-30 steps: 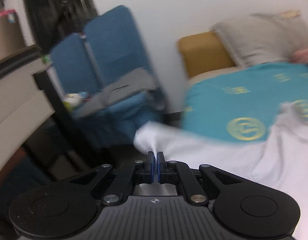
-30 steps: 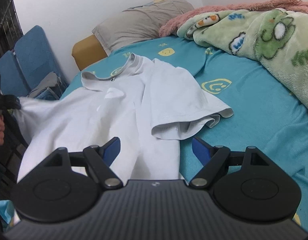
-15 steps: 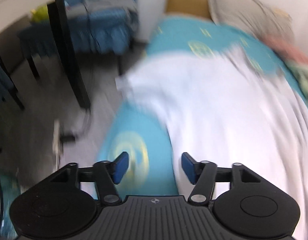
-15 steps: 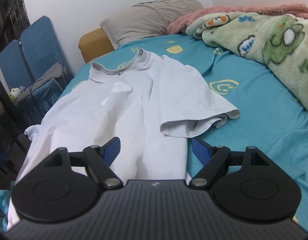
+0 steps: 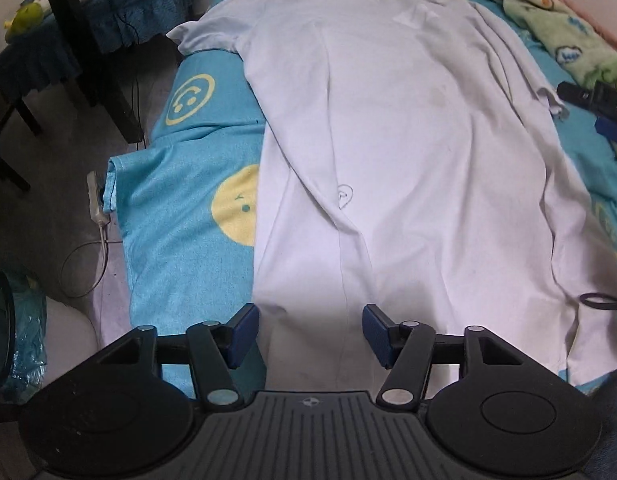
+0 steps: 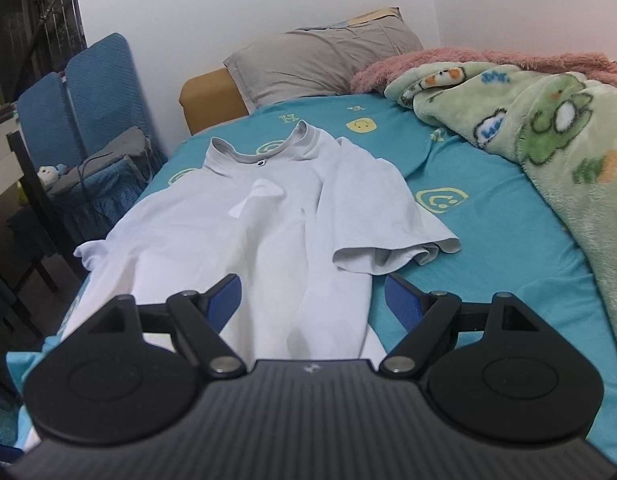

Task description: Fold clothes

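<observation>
A white T-shirt lies spread flat on the bed, collar at the far end. It also shows in the right wrist view, with its right sleeve rumpled toward the blanket side. My left gripper is open and empty, above the shirt's hem near the bed's foot. My right gripper is open and empty, above the shirt's lower right part. The right gripper's tip shows in the left wrist view past the right sleeve.
The bed has a teal smiley-print sheet. A green blanket is heaped on the right, a grey pillow at the head. Blue chairs and a dark table leg stand left of the bed. A cable lies on the floor.
My left gripper has let go of the shirt's left sleeve, opened, and swung round to the foot of the bed. The sleeve now lies at the bed's left edge. The right gripper moved slightly back.
</observation>
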`<state>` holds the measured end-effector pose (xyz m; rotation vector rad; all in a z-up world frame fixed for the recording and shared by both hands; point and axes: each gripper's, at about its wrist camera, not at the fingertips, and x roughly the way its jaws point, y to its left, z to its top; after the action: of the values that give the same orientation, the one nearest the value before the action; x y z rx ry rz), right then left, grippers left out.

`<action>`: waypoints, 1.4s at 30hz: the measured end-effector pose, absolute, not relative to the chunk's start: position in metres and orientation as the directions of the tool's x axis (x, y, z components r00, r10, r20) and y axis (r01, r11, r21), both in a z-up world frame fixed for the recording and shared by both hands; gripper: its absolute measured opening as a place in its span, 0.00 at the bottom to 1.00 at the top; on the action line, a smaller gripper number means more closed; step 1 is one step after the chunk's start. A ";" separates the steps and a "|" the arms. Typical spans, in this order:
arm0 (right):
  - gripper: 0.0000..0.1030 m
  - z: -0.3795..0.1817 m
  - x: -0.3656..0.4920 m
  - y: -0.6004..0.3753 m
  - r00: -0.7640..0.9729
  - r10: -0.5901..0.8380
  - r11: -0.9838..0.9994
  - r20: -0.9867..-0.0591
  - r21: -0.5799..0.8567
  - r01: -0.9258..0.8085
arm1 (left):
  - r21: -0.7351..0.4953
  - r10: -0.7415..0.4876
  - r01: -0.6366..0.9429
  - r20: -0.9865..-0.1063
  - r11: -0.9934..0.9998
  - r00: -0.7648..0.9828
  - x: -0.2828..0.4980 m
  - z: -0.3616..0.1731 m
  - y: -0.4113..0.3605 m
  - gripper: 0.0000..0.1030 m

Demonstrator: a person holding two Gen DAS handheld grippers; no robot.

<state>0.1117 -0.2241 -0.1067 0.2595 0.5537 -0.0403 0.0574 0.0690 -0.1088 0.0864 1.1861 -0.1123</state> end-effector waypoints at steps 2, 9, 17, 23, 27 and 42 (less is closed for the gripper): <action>0.78 -0.103 0.105 -0.226 0.850 0.035 0.964 -0.526 0.241 0.110 | -0.010 -0.053 0.118 -0.927 0.993 0.370 0.056 -0.108 0.073 0.26; 0.78 -0.095 0.089 -0.229 0.854 0.047 0.965 -0.518 0.245 0.096 | -0.095 -0.099 0.031 -0.924 0.995 0.370 0.052 -0.093 0.101 0.02; 0.78 -0.094 0.091 -0.231 0.859 0.044 0.964 -0.510 0.246 0.097 | 0.018 0.042 -0.079 -0.948 0.997 0.314 0.051 -0.084 0.130 0.02; 0.78 -0.088 0.083 -0.233 0.867 0.041 0.966 -0.496 0.242 0.093 | 0.081 0.092 -0.046 -0.910 0.996 0.403 0.049 -0.071 0.104 0.37; 0.78 -0.082 0.079 -0.232 0.879 0.044 0.967 -0.475 0.242 0.083 | 0.145 0.133 -0.021 -0.826 0.989 0.547 0.055 -0.057 0.082 0.63; 0.78 -0.078 0.071 -0.225 0.911 0.042 0.976 -0.410 0.212 0.050 | -0.074 -0.102 0.073 -0.553 0.995 0.827 0.085 -0.069 0.010 0.88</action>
<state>0.0706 -0.2250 -0.0784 0.2215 0.4254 -0.0041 0.0853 0.0104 -0.0693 -0.0506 0.5902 -0.0934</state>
